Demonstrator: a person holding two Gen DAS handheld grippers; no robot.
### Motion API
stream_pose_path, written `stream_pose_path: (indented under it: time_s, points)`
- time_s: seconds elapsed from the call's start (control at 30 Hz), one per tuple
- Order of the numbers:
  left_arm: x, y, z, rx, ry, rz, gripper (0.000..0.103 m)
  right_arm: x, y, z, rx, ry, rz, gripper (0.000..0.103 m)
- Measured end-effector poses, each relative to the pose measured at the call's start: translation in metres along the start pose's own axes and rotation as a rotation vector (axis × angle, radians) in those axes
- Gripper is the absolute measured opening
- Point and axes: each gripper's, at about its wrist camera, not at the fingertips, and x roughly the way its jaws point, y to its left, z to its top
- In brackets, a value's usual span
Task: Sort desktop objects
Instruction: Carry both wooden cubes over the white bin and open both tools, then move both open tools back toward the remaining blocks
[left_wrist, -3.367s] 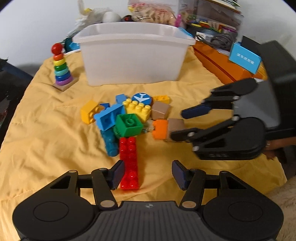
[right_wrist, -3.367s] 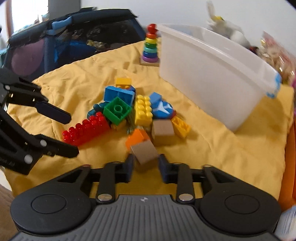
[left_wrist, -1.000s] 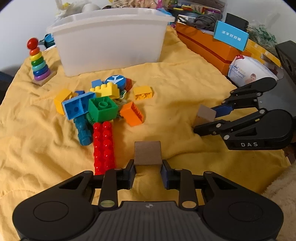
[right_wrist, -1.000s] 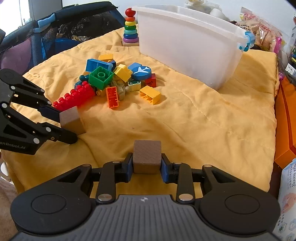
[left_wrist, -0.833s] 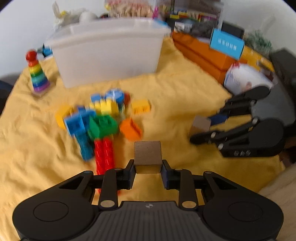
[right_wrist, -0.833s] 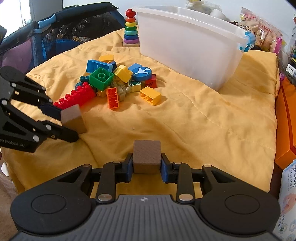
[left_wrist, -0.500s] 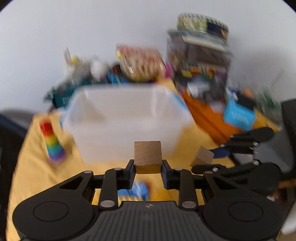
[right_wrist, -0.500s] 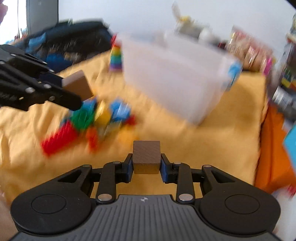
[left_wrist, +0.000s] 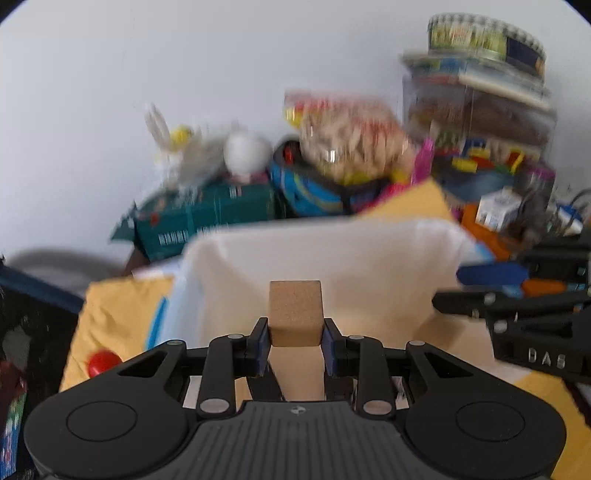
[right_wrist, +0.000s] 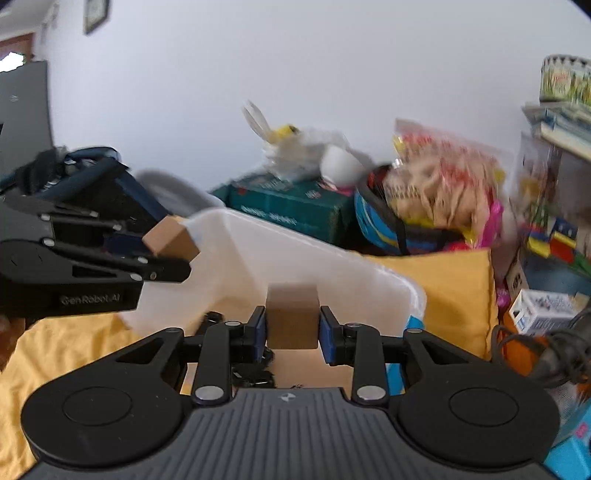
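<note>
**Two cubes poised at the bin**

The left tongs (left_wrist: 294, 341) stood narrowly parted and clamped on a tan cork-like cube (left_wrist: 294, 313), which sat upright between the blue pads. The right tongs (right_wrist: 291, 334) gripped a darker brown wooden cube (right_wrist: 291, 316) the same way. Just ahead of and below both pairs lay the open mouth of the translucent white plastic storage bin (right_wrist: 332, 266), which stood on the yellow quilted cloth (right_wrist: 443, 280) over the worktop. In the right wrist view the left tongs hovered near the bin's left rim.

To finish well, each cube should probably be carried fully past the near wall before the pads part, then let go low, so that neither bounces off the rim. The two tongs looked near each other, so releasing in turn seemed safer. Beyond the bin the blurred clutter offered no landing place.
</note>
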Motion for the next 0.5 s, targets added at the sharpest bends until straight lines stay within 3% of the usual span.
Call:
stream_pose_path:
  time_s: [0.07, 0.1, 0.13, 0.2, 0.33, 0.5]
  points:
    - [-0.004, 0.002, -0.006, -0.027, 0.006, -0.029, 0.035, 0.008, -0.001, -0.001, 0.003, 0.019, -0.016, 0.036]
    - [-0.008, 0.0, -0.007, -0.021, -0.005, -0.024, 0.042, 0.01, -0.001, -0.003, 0.01, 0.03, -0.016, 0.044]
    - [-0.014, 0.0, -0.009, -0.015, -0.017, -0.008, 0.047, 0.009, -0.002, -0.004, 0.017, 0.032, -0.013, 0.044]
    - [-0.024, -0.002, -0.01, -0.019, -0.028, 0.01, 0.049, 0.004, -0.003, -0.005, 0.021, 0.019, -0.016, 0.043]
    - [-0.051, -0.003, -0.017, -0.039, -0.043, -0.027, 0.053, -0.006, -0.004, -0.002, 0.05, 0.021, -0.043, 0.045]
    - [-0.084, -0.009, -0.045, -0.076, -0.049, -0.062, 0.059, -0.032, 0.002, -0.006, 0.051, 0.001, -0.025, 0.056]
